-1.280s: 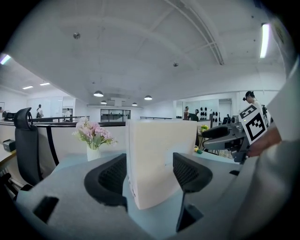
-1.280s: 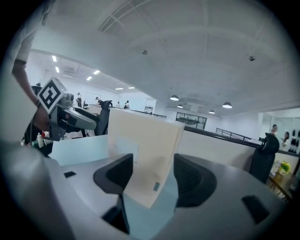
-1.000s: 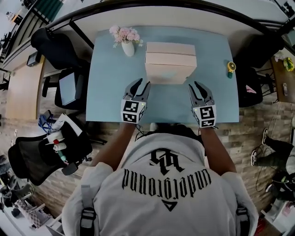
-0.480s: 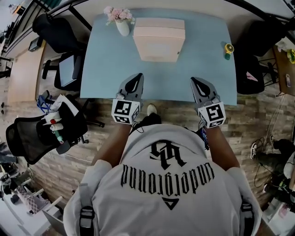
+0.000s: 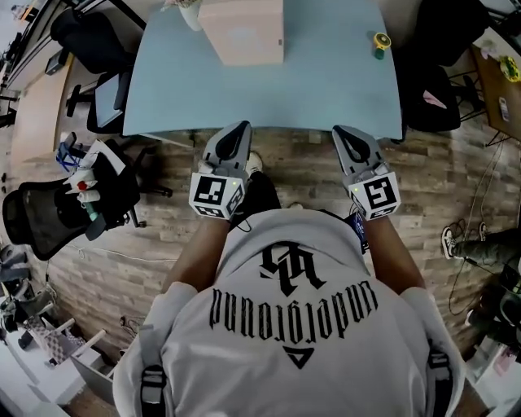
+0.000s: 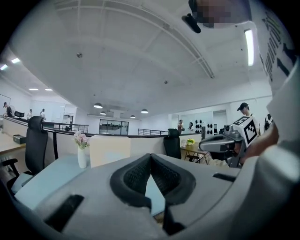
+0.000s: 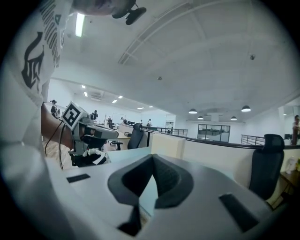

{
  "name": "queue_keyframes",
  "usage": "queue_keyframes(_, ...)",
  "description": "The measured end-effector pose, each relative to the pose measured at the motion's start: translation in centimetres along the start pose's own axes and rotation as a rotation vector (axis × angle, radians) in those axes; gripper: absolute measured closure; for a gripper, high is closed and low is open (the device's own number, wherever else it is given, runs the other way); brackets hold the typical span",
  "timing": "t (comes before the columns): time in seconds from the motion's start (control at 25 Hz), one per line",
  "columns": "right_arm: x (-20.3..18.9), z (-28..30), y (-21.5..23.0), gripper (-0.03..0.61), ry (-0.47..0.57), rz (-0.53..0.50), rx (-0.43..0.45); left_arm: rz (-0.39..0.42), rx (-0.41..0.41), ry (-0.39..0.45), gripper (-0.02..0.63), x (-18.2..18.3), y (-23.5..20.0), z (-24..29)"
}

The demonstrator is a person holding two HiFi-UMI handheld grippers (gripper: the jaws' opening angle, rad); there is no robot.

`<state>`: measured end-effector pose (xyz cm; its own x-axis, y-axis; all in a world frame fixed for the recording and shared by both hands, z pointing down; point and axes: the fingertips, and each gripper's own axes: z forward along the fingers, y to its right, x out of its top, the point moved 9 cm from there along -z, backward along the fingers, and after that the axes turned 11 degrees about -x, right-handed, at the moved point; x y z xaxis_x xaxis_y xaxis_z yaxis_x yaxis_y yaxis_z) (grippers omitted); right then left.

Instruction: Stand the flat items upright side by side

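Pale beige flat boxes (image 5: 242, 28) lie stacked at the far middle of the light blue table (image 5: 326, 89). Both grippers are held back from them, at the table's near edge and over the floor. My left gripper (image 5: 238, 130) is shut with nothing between its jaws. My right gripper (image 5: 342, 132) is shut and empty too. In the left gripper view the boxes (image 6: 109, 150) show beyond the closed jaws (image 6: 150, 157), with the right gripper (image 6: 220, 140) off to the side. The right gripper view shows the boxes (image 7: 166, 144) past its closed jaws (image 7: 153, 158).
A white vase with pink flowers (image 5: 189, 12) stands left of the boxes. A small yellow object (image 5: 379, 42) sits at the table's far right. Black office chairs (image 5: 49, 216) stand to the left, and another chair (image 5: 431, 73) stands right of the table.
Both grippers have drawn back from over the table to its near edge, and their jaws have gone from open to shut. The table now sits higher in the head view.
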<state>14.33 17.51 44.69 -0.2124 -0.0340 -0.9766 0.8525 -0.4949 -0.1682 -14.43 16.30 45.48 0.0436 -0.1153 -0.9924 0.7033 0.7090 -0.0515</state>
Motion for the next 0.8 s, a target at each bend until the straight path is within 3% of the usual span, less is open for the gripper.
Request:
queue_keyframes(0.32,0.6,-6.7,-2.2,0.574,0.012,0.015,0.017,0.012,0.01,0.0,0.614,0.8,5.6,-4.9)
queue_keyframes(0.8,1.2,-8.8,-5.8,0.574,0.046,0.022,0.04,0.01,0.068,0.01,0.614,0.9,6.4,-9.8)
